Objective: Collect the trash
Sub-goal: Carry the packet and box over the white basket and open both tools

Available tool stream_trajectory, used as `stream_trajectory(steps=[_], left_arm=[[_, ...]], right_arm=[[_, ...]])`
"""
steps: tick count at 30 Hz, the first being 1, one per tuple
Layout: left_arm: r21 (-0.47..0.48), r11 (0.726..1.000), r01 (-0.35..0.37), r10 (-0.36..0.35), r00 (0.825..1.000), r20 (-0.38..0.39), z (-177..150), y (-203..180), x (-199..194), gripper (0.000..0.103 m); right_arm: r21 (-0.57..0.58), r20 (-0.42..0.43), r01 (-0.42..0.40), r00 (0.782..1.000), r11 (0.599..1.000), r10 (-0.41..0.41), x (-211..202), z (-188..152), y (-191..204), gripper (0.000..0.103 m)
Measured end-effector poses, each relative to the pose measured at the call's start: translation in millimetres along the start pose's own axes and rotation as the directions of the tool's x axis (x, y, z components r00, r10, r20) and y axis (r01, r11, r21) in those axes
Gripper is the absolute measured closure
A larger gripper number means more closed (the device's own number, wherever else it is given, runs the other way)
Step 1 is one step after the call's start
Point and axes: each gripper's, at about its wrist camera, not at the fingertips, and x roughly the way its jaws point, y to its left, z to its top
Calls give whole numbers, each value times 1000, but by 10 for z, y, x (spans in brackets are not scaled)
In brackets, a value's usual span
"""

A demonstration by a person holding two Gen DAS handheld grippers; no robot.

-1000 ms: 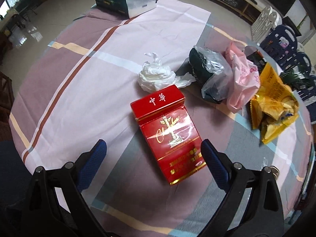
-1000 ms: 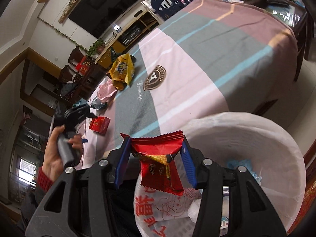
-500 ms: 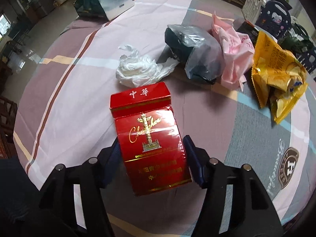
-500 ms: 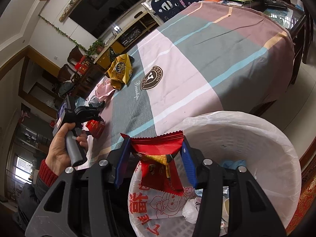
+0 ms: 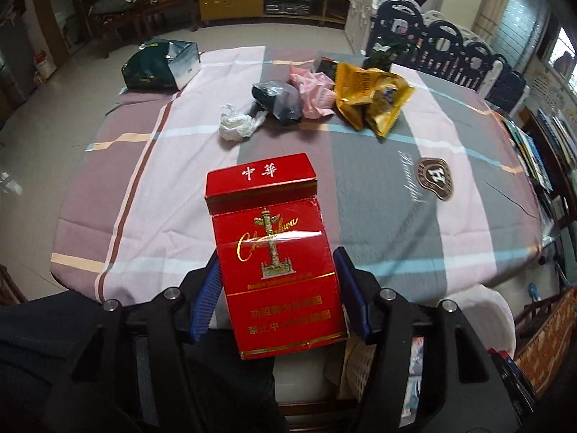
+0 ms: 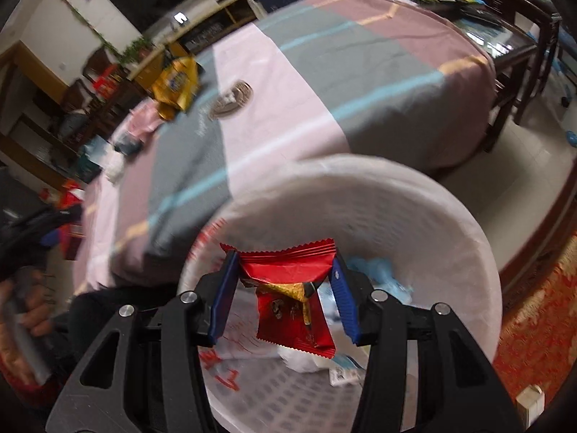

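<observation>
My left gripper [image 5: 277, 285] is shut on a red cigarette box [image 5: 274, 252] and holds it above the near edge of the striped table [image 5: 378, 209]. My right gripper [image 6: 285, 285] is shut on a red snack wrapper [image 6: 292, 303] and holds it over the open white trash bin [image 6: 414, 216] beside the table. Trash lies inside the bin. A white crumpled bag [image 5: 236, 126], a dark bag [image 5: 279, 103], a pink bag [image 5: 313, 92] and a yellow snack bag [image 5: 371, 101] lie at the table's far side.
A dark green paper bag [image 5: 160, 65] stands at the table's far left corner. Blue and white plastic fencing [image 5: 432, 36] stands behind the table. Books [image 5: 541, 155] lie at the right. The bin's rim also shows in the left wrist view [image 5: 479, 306].
My left gripper closed on the cigarette box and lifted it off the table towards the near edge. My right gripper moved further over the bin with the wrapper.
</observation>
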Motion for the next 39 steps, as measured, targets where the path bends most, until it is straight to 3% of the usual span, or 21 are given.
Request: stream_trajectory(steps=[3, 6, 9, 11, 15, 18, 20, 22, 23, 24, 26, 30, 32, 35, 39], left_arm=[[42, 997, 65, -64, 998, -28, -102, -42, -48, 42], [94, 988, 123, -118, 991, -60, -232, -150, -80, 42], [166, 968, 190, -175, 980, -99, -359, -340, -100, 42], [220, 947, 235, -213, 969, -123, -448, -499, -109, 42], [355, 861, 364, -310, 930, -199, -724, -930, -104, 42], [442, 759, 478, -384, 877, -289, -1006, -1281, -58, 42], [465, 698, 544, -414, 837, -359, -1198, -1483, 5, 41], [477, 669, 570, -416, 819, -395, -1330, -1604, 70, 39], [483, 660, 575, -409, 815, -411, -1375, -1637, 99, 33], [494, 660, 566, -392, 820, -417, -1407, -1660, 119, 21], [512, 676, 530, -379, 846, -375, -1387, -1634, 85, 13], [486, 715, 502, -407, 865, -294, -1177, -1438, -33, 7], [471, 759, 450, -392, 893, -221, -1024, -1276, -115, 7], [438, 846, 303, -311, 949, -54, -725, -964, -261, 7], [318, 932, 173, -210, 974, 85, -402, -522, -379, 5]], right_arm=[[17, -97, 157, 983, 987, -155, 178, -104, -20, 49], [144, -117, 167, 982, 975, -151, 167, -142, -149, 27], [252, 7, 156, 986, 955, -164, -154, -68, -248, 25], [302, 139, 166, 966, 939, -216, -492, -14, -298, 22], [384, 335, 177, 888, 906, -316, -1093, 38, -413, 17], [425, 405, 155, 849, 892, -341, -1358, 23, -508, 17], [439, 412, 152, 842, 885, -349, -1415, 0, -560, 17], [441, 398, 150, 851, 885, -343, -1380, -5, -586, 17], [442, 391, 146, 857, 885, -337, -1356, -16, -594, 17], [443, 382, 142, 864, 885, -329, -1317, -31, -586, 17], [440, 360, 132, 880, 888, -309, -1249, -27, -552, 17], [426, 337, 117, 900, 897, -277, -1129, -12, -448, 17], [409, 341, 112, 902, 905, -266, -1107, 0, -369, 17], [370, 346, 118, 903, 921, -254, -1075, 40, -229, 17], [293, 335, 120, 916, 949, -219, -966, 85, 31, 17]])
